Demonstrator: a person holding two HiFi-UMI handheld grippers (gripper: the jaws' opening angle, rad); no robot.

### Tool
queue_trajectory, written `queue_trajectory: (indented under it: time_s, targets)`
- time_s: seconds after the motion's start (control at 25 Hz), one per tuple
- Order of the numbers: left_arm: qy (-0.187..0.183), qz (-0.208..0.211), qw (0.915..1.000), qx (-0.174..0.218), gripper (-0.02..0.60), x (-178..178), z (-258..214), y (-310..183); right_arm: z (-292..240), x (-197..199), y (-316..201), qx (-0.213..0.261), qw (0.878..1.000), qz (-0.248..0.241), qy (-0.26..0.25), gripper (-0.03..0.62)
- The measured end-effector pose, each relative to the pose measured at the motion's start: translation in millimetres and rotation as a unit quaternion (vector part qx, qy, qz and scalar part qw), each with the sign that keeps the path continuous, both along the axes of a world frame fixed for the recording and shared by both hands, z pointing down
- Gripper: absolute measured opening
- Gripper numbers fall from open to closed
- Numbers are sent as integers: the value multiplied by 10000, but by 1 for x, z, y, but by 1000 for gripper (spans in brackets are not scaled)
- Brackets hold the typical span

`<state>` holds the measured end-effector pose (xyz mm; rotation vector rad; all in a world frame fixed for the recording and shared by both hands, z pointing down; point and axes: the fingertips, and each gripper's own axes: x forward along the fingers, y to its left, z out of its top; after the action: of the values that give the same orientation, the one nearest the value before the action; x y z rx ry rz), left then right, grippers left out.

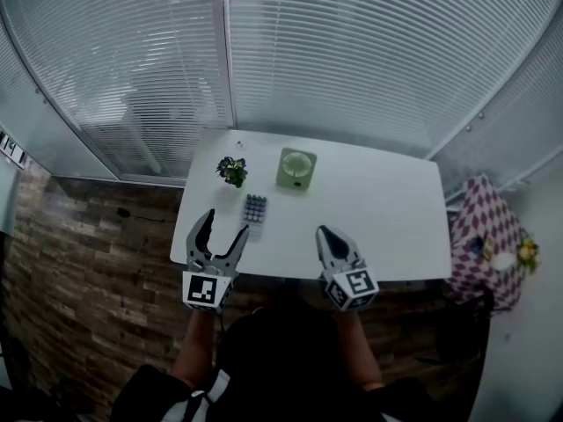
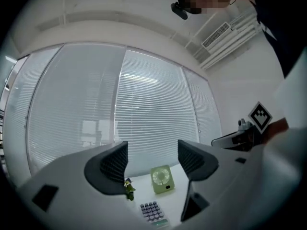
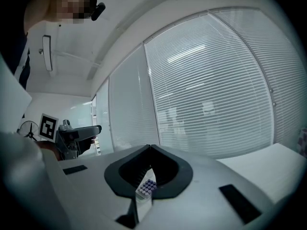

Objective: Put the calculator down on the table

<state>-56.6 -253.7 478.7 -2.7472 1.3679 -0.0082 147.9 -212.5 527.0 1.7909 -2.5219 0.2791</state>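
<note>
The left gripper (image 1: 227,224) hangs over the near edge of the table (image 1: 387,209) with its jaws spread wide. Its own view shows nothing between the ribbed pads, only open air and the tabletop beyond. The right gripper (image 1: 327,236) has its jaws brought together tip to tip and holds nothing. The keys glimpsed through the slot beneath the tips in its own view belong to something lying out on the table, not to anything pinched.

That something is the calculator (image 1: 255,209). It lies flat on the white tabletop, keys up, just beyond the left gripper's fingertips and apart from them, touched by neither tool. The right gripper sits to the calculator's right and nearer the person, well clear of it. Beyond the calculator and slightly to its left stands a small potted plant (image 1: 232,170). Beyond it and to its right stands a green desk fan (image 1: 297,168). Both are near it but not touching.

Judged from how things lie, the placing itself looks complete — the calculator rests on the table and the jaws that face it are open and empty. What remains is small: the left gripper should draw back toward the person without its right-hand finger brushing the calculator's near end, since that finger is the closest part to it.
</note>
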Motion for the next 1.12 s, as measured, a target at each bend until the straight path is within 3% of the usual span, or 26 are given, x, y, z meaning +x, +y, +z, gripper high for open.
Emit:
queue_trajectory:
  time_s: [0.28,0.52,0.56,0.64,0.68,0.8,0.92,1.12]
  targets:
    - [241,-119,9996,40,302,-6,-10,3,3,0,3,-62,10000,45,-11,6]
    - [88,-347,9993,76,298,-16,-6,-2,0,-4,1,-90,10000,22,2,6]
    - [70,-424,9990,114,259,-18,-6,-1,0,-5,2,-68,10000,15,-21,6]
    - [197,-557,9981,148,65,-22,-9,0,-1,-5,2,-31,10000,26,-25,6]
    - [275,-575,9979,146,44,-22,-12,0,-2,-5,2,-38,10000,42,-12,6]
    - [233,-640,9975,192,8,-23,-13,2,-1,-6,4,-35,10000,10,-50,6]
    - [162,-783,9966,187,6,-26,-12,1,2,-3,4,-51,10000,42,49,6]
    - [297,-660,9973,124,6,-25,-12,2,-3,-2,6,-38,9996,179,202,6]
